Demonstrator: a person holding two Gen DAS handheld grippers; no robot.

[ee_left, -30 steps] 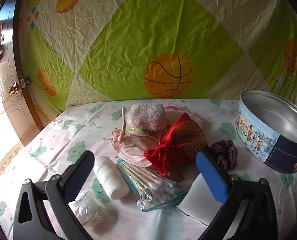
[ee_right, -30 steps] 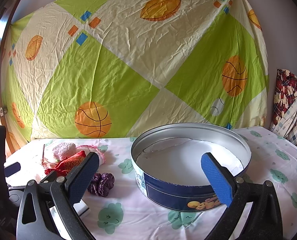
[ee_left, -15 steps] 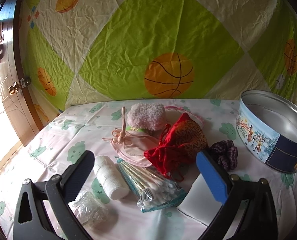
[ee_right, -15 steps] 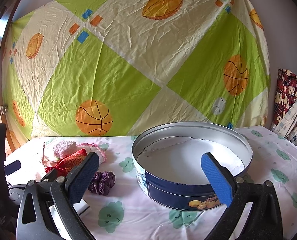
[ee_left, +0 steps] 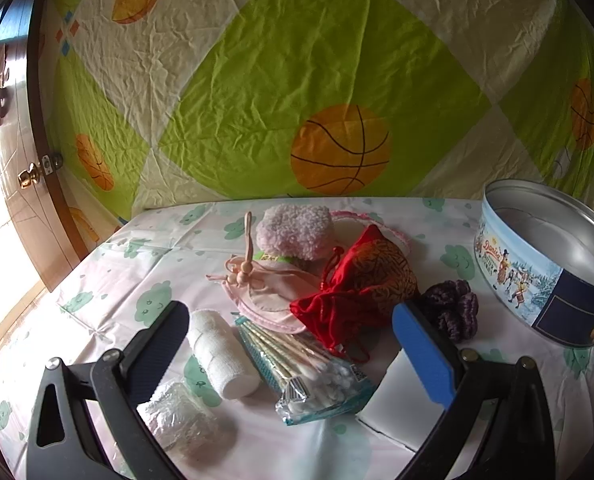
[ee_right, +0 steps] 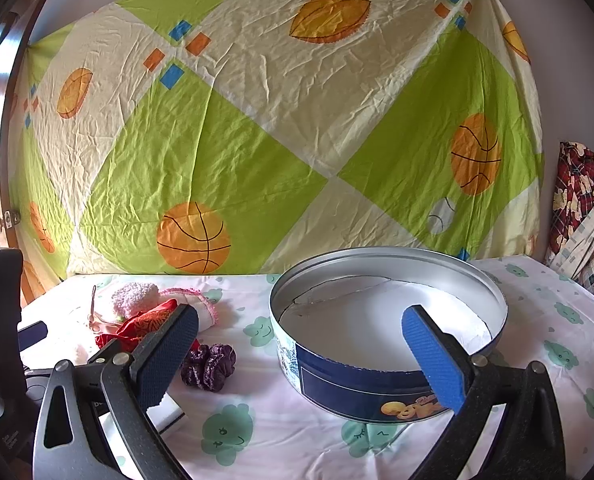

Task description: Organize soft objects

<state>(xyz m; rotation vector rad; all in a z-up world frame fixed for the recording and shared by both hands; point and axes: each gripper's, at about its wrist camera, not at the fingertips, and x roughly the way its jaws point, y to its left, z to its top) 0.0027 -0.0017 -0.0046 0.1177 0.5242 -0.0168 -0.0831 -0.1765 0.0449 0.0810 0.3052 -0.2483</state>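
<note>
Lying beside round metal tin (ee_right: pixel 385 384): crinkly purple scrunchie (ee_right: pixel 208 366)

Low tabletop views, shared tin (ee_left: pixel 545 264)

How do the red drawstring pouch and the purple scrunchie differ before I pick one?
The red drawstring pouch is larger, patterned and gathered at a corded neck; the purple scrunchie is a small, dark, ruffled ring. The pouch leans on the pile's other items, partly over the cotton swab packet; the scrunchie lies alone, nearer the cookie tin. Both are soft fabric, outside the tin.

Open left claw (ee_left: pixel 293 340) above cotton swabs (ee_left: pixel 309 368)
</note>
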